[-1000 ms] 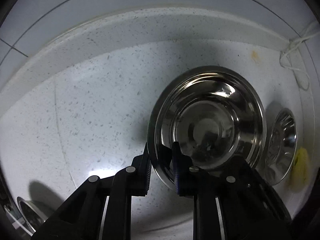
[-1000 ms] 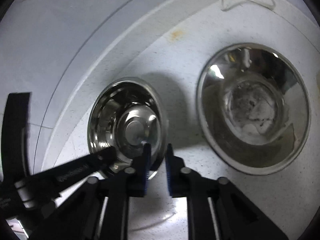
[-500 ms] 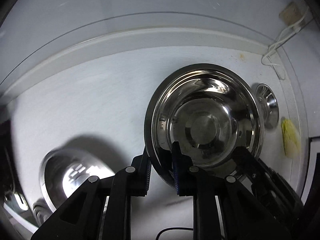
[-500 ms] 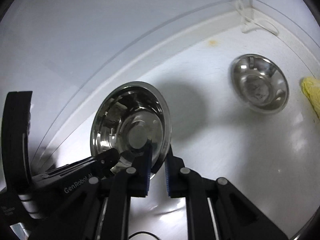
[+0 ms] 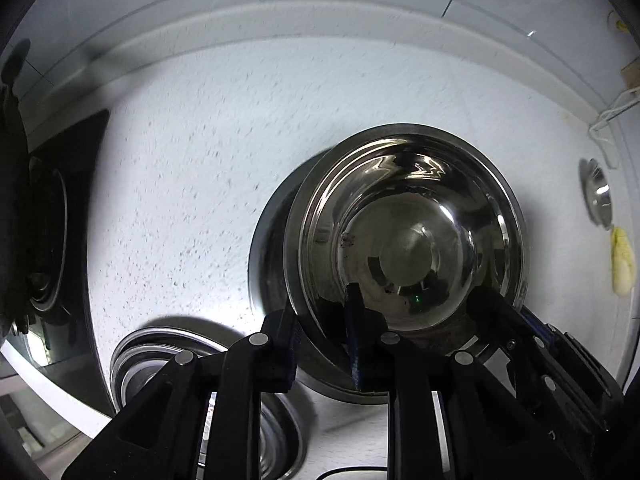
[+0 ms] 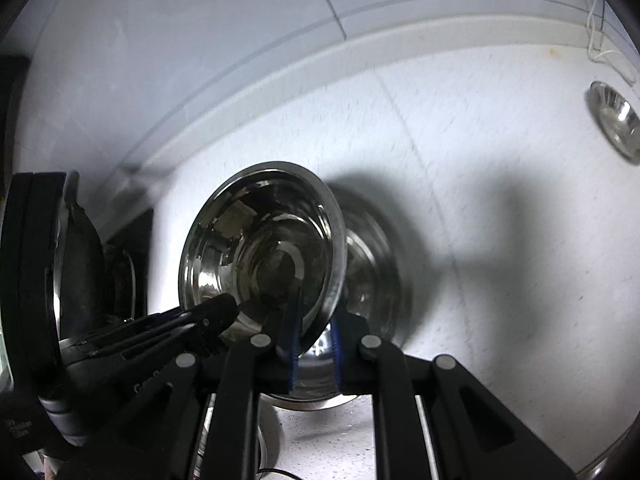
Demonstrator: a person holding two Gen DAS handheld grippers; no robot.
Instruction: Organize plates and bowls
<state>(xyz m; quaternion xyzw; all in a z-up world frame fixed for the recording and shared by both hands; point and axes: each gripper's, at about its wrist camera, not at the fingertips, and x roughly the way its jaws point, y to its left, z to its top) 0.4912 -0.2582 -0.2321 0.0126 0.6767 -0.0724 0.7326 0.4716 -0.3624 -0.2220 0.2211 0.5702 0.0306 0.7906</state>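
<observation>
A shiny steel bowl [image 5: 404, 248] hangs above the speckled white counter, held by both grippers at opposite rims. My left gripper [image 5: 320, 320] is shut on its left rim, one finger inside and one outside. My right gripper [image 6: 314, 332] is shut on the right rim of the same bowl [image 6: 260, 256], and the left gripper [image 6: 200, 320] shows across from it. Directly beneath sits a larger steel bowl [image 5: 260, 264], seen behind the held one in the right wrist view [image 6: 372, 272]. Another steel bowl [image 5: 140, 360] lies at the lower left.
A black stove top [image 5: 52, 220] borders the counter on the left. A small steel bowl [image 5: 598, 192] and a yellow cloth [image 5: 622, 264] lie far right near the wall corner. The tiled back wall [image 6: 240, 40] rises behind the counter's raised edge.
Both grippers have carried the bowl leftward along the counter and a little up. The small bowl and yellow cloth have slid off to the far right; a larger bowl and the stove came into view.
</observation>
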